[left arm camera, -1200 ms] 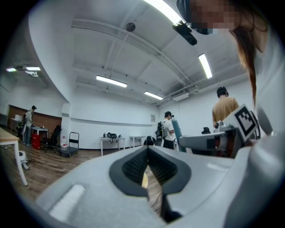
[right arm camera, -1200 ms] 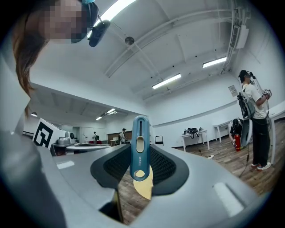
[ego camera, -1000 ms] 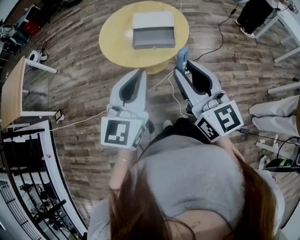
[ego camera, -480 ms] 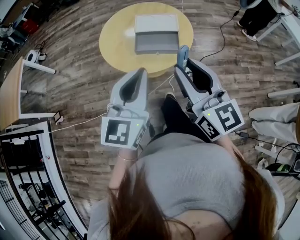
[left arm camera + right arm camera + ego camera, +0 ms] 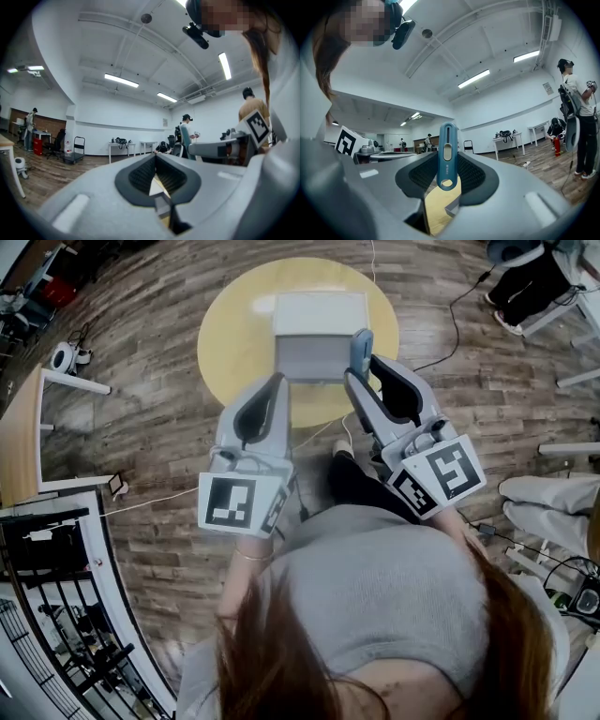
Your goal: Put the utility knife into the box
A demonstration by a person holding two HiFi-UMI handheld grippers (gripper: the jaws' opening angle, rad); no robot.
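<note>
A grey box [image 5: 314,360] with its white lid [image 5: 319,313] folded back lies open on the round yellow table [image 5: 234,329]. My right gripper [image 5: 360,371] is shut on a blue utility knife [image 5: 362,343], which stands up out of the jaws beside the box's right front corner. In the right gripper view the utility knife [image 5: 446,154] is upright between the black pads of the right gripper [image 5: 446,165], with the yellow table below. My left gripper [image 5: 277,382] hangs over the table's near edge, left of the box; in its own view the left gripper [image 5: 154,158] has its pads meeting and holds nothing.
A wooden desk [image 5: 19,432] stands at the left, with a black rack [image 5: 47,554] below it. A white cable [image 5: 159,488] and a black cable [image 5: 450,310] run over the wood floor. A seated person's legs [image 5: 553,493] are at the right.
The table and box have come closer. Both grippers have moved forward, from short of the table to over its near edge, with the knife still in the right one.
</note>
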